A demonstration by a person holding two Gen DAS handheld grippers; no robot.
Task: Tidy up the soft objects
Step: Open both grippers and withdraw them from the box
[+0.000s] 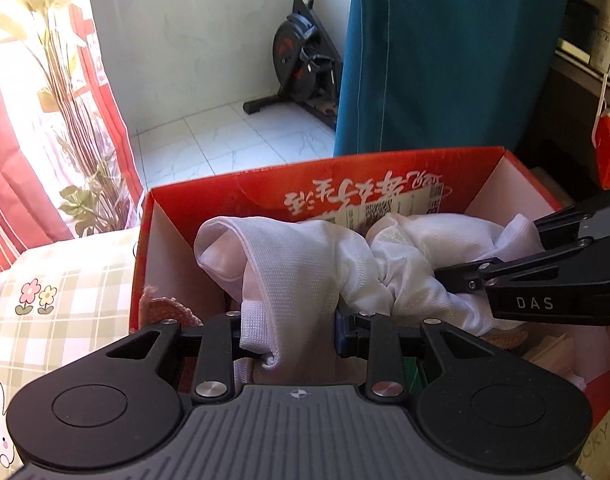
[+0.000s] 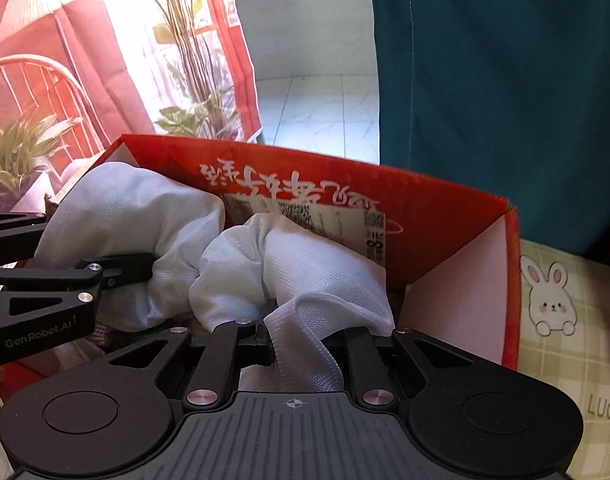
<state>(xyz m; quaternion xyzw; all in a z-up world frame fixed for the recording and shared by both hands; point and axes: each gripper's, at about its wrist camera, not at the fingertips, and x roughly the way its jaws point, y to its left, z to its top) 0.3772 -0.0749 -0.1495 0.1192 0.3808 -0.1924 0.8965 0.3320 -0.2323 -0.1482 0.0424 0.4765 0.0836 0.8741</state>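
Observation:
A white mesh cloth [image 1: 305,256] hangs bunched inside an open red cardboard box [image 1: 325,168]. In the left wrist view my left gripper [image 1: 297,332] is shut on a hemmed fold of it at the box's near side. My right gripper [image 1: 457,276] comes in from the right and pinches the cloth's other end. In the right wrist view the right gripper [image 2: 301,340] is shut on a ribbed edge of the white cloth [image 2: 233,264], with the left gripper [image 2: 145,268] gripping it at the left. The red box [image 2: 425,188] lies below both. A pink knitted item [image 1: 165,308] lies under the cloth.
The box sits on a plaid sheet [image 1: 65,300] printed with bunnies [image 2: 549,300]. A teal curtain [image 1: 445,60] hangs behind it, and a red printed curtain [image 1: 45,120] is at the left. An exercise bike [image 1: 301,64] stands on the tiled floor. A red bag [image 1: 609,148] is at far right.

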